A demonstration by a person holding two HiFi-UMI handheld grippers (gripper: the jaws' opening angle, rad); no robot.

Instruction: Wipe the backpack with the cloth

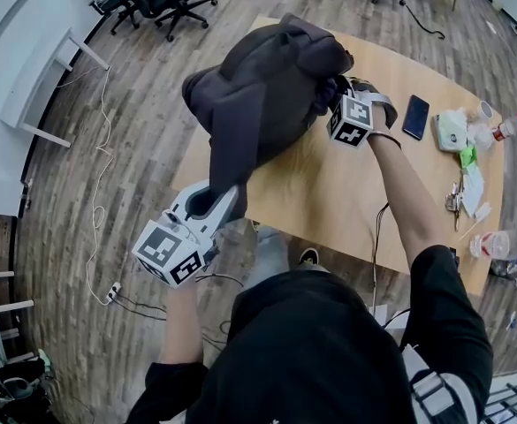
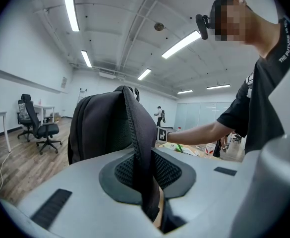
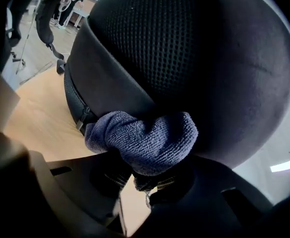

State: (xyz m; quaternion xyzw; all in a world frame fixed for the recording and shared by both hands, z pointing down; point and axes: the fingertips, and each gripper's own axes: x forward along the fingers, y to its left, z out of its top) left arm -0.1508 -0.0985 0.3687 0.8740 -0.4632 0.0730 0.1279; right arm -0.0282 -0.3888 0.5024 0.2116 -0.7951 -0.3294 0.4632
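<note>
Dark grey fabric backpack (image 1: 262, 87) rests on the wooden table (image 1: 329, 193), its mesh strap (image 2: 141, 148) pinched in our left gripper (image 1: 216, 200), held low. Our right gripper (image 3: 145, 180), arm outstretched, clenches a blue terry cloth (image 3: 142, 138) against it. On our black shirt (image 2: 276, 78) we read "THE FUTURE IS".

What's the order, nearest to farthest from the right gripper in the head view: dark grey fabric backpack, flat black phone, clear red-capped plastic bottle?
1. Dark grey fabric backpack, against the right gripper.
2. Flat black phone, just right of it.
3. Clear red-capped plastic bottle, far right.
</note>
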